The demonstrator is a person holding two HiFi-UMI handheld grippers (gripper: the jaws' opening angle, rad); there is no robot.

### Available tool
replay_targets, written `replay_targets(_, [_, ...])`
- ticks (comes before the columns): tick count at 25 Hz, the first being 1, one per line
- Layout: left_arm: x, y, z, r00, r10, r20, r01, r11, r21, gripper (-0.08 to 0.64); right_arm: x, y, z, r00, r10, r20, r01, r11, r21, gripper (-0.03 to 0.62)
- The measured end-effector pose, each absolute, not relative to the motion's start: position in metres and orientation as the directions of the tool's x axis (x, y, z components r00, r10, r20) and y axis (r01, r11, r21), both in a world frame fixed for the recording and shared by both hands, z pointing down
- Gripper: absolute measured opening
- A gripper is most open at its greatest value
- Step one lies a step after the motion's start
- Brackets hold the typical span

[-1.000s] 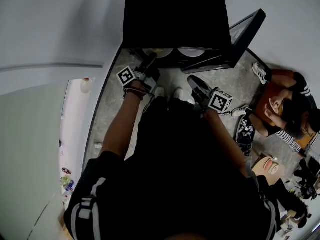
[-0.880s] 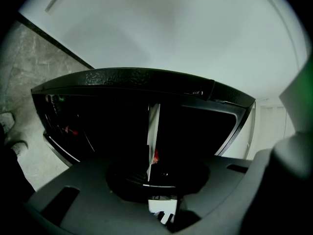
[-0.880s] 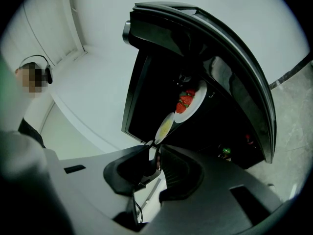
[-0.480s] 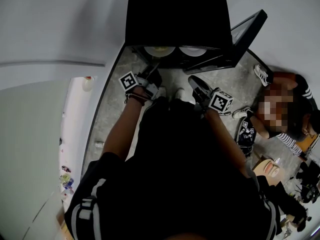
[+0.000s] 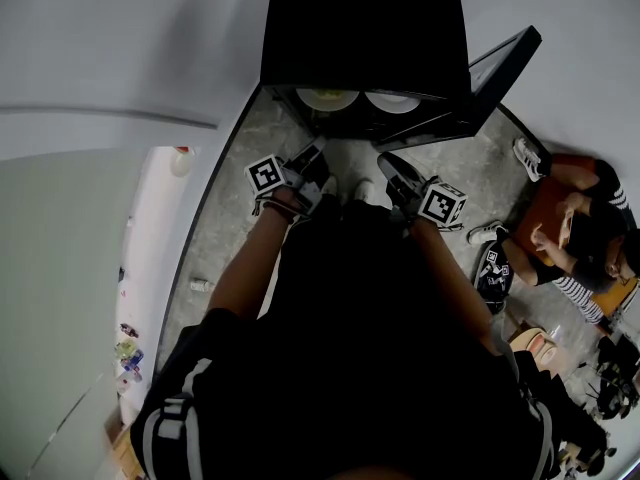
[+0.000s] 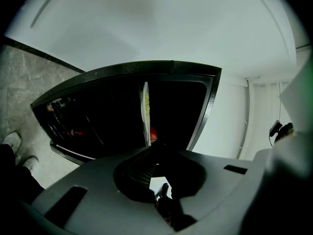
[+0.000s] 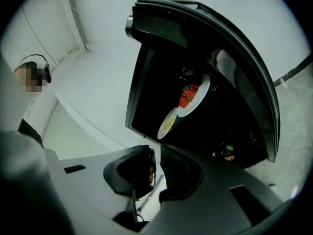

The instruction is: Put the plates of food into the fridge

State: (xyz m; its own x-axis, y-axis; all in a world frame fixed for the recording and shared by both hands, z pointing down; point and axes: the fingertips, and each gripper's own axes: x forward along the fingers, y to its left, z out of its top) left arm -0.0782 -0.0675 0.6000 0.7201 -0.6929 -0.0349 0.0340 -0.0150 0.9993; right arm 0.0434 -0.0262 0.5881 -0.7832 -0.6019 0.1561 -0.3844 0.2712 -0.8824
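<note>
Both plates sit in the open fridge, and both tongs are empty in front of it.

Head view: the left tongs [image 5: 318, 151] and right tongs [image 5: 388, 163] point at the black fridge [image 5: 360, 28], whose door [image 5: 500, 68] stands open beyond the right tongs. A plate of yellow food [image 5: 327, 98] and a second plate [image 5: 392, 101] lie side by side on a shelf just ahead of the tips. Left gripper view: the left tongs [image 6: 157, 148] have just been closing and stand together with nothing between them, and one plate shows edge-on straight ahead. Right gripper view: the right tongs [image 7: 156, 155] stand slightly apart and empty. Ahead of them, the second plate carries red food.
</note>
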Motion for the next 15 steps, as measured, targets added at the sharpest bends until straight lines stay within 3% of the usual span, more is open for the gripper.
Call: replay_targets(15, [-0.0791,-0.0599,0.5986,0.720,-0.694,-0.009,-0.022,-0.037,0.999,0.032,0.0472,-0.0184,0.5858,-0.797,-0.582,0.160,-0.388,0.291,-0.875,0.079])
